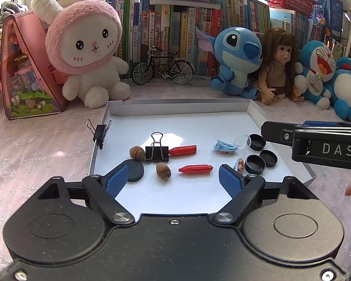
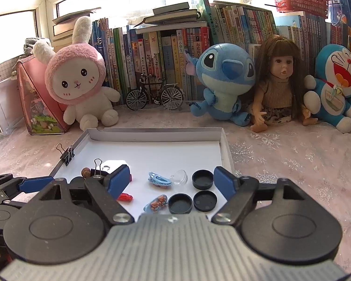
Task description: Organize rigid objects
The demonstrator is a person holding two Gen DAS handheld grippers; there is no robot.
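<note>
The small things lie loose on the floor of the white tray (image 1: 252,114): two acorns (image 1: 163,170), a disc (image 1: 134,170), a binder clip (image 1: 156,152) and two red caps (image 1: 195,169) toward the left, and on the right a blue hair clip (image 2: 159,179), a bear clip (image 2: 157,202), a clear dome (image 2: 179,176) and three black lids (image 2: 202,179) set close together. A second binder clip (image 1: 100,132) grips the tray's left wall. The left gripper (image 1: 177,179) hovers over the near left part with jaws wide and nothing between them; the right gripper (image 2: 173,185) hangs above the lids and clips, jaws likewise wide and bare. The lids look already grouped, while the left things seem unsorted, so the sorting is judged partway, between picks. The next move likely calls for lowering one gripper squarely over a single small piece, perhaps an acorn or cap, and closing without nudging its neighbours. The tray sits on the counter (image 1: 35,145) before a row of toys (image 1: 84,46) and books (image 1: 175,30)
</note>
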